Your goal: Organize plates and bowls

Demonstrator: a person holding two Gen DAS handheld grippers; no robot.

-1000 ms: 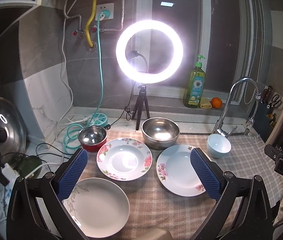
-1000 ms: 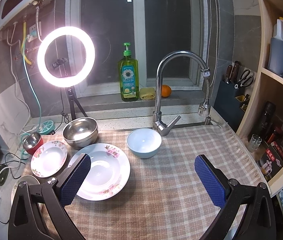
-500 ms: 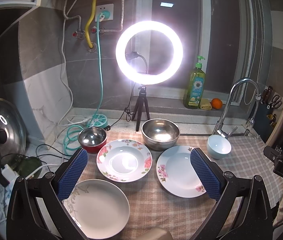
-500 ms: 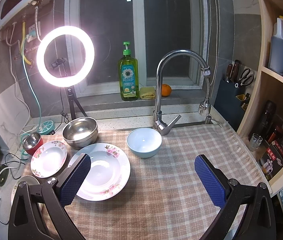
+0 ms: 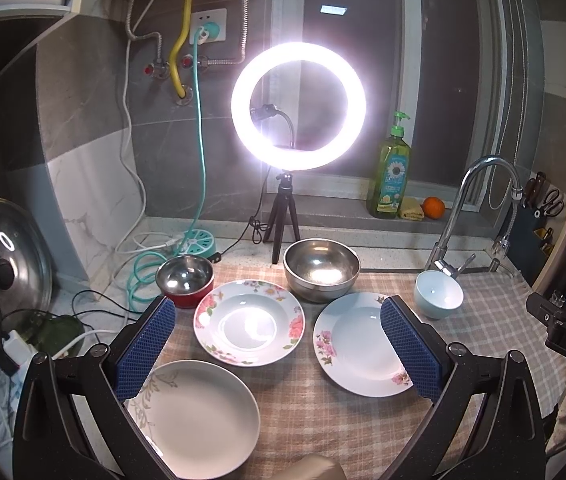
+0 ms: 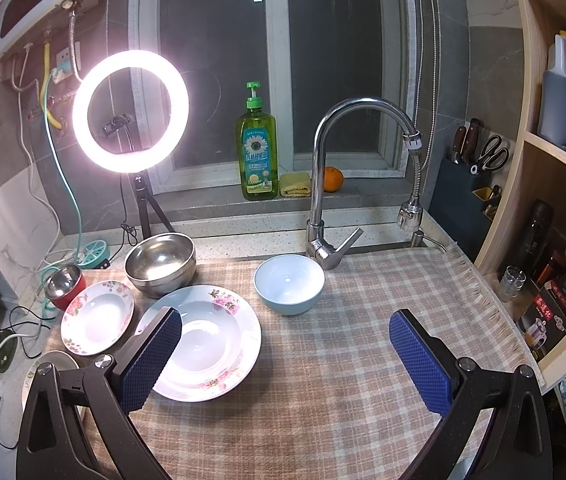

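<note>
Your right gripper (image 6: 285,354) hangs wide apart over the checked cloth (image 6: 323,380), holding nothing. 2 floral plates (image 6: 211,344) lie left, the blue bowl (image 6: 289,284) and steel bowl (image 6: 161,258) behind; a 3rd plate, perhaps, shows at far left.

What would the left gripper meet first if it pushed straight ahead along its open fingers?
Probably the rose-rimmed plate, which lies centred ahead of the left gripper; depth is unclear, so it might pass above it.
</note>
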